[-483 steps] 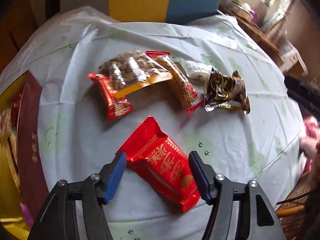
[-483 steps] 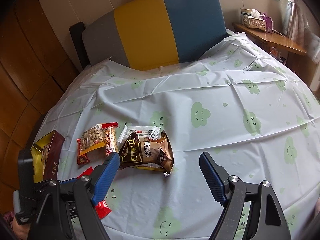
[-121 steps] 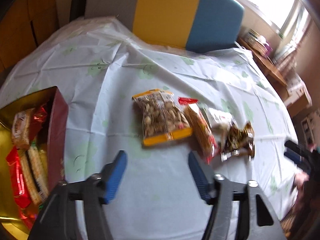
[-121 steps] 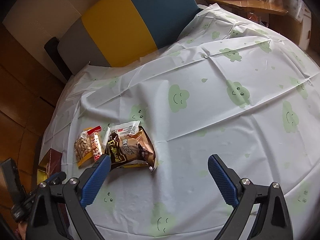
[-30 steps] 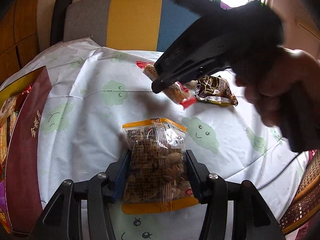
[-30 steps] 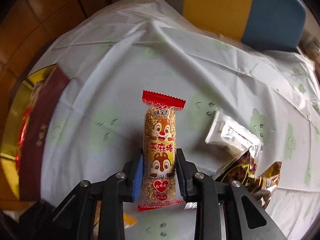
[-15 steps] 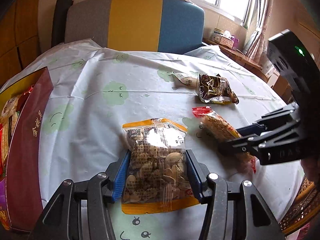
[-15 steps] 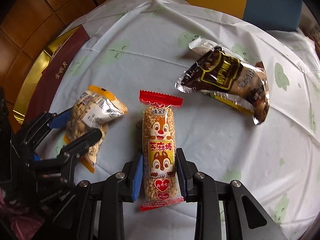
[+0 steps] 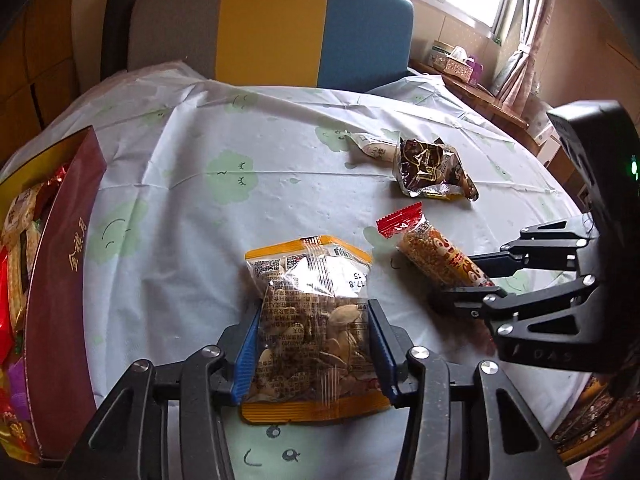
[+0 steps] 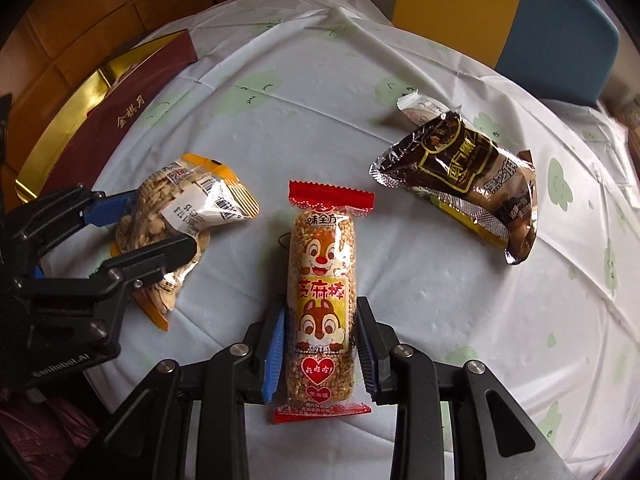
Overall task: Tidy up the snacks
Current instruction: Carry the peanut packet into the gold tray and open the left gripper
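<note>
Snacks first: my left gripper [image 9: 314,354] has just been closing, its pads now squeezing the nut packet [image 9: 310,320], ready for the gift box [image 9: 60,280] to its left. My right gripper [image 10: 320,350] has just been easing open round the sesame stick [image 10: 323,292] lying beside the packet; contact looks slight. Both point steeply down at the tablecloth [image 10: 440,280].

"芝麻棒" on sesame stick packet [image 10: 322,300] (squirrel cartoon), "金桂月" on maroon box [image 10: 132,92]
</note>
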`<state>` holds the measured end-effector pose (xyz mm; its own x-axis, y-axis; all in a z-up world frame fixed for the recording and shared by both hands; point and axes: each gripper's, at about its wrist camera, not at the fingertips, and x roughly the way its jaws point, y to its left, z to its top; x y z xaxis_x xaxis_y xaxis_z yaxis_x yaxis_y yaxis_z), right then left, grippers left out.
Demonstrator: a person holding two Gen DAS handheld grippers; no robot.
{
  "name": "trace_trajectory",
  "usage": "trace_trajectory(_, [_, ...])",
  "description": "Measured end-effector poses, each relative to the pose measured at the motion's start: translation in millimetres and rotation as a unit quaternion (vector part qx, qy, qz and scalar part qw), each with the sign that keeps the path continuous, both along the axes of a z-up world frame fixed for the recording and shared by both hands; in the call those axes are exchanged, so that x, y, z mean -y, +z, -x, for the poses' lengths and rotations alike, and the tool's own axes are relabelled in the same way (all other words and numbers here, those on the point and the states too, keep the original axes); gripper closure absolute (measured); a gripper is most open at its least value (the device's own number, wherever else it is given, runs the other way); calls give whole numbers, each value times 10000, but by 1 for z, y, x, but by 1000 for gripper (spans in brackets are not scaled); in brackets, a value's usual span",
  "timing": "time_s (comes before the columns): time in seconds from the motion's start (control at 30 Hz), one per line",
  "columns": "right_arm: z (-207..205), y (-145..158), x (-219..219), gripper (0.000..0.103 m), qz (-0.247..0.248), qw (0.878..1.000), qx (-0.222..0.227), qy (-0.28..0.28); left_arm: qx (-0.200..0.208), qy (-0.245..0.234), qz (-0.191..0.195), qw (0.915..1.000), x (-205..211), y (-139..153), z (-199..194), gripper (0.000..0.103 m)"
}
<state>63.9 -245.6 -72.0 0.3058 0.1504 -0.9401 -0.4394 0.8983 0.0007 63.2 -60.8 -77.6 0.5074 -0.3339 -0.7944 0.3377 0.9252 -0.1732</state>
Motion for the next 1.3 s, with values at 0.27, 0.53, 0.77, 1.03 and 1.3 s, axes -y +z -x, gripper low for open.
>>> trace_trajectory(0.27, [0,-3,-12,69,25,10000,16,-11,61,48,429,9990,-25,47,13,54])
trace_trajectory(0.53, [0,-2,-12,69,75,10000,54,16,220,1168,690,9905,-124,96,-4,54])
trace_trajectory(0.77, [1,-2,-12,69,86,10000,47,5,-377,2605,804,9614,-238,69,-24,54])
trace_trajectory(1.03, [0,-2,-12,69,64,10000,35,-19,-825,3410,663,9341,-303,33,-44,55])
trace_trajectory(1.3, [0,-2,-10,69,33,10000,20,-64,-1102,3254,127,9390,-310,8,-64,53])
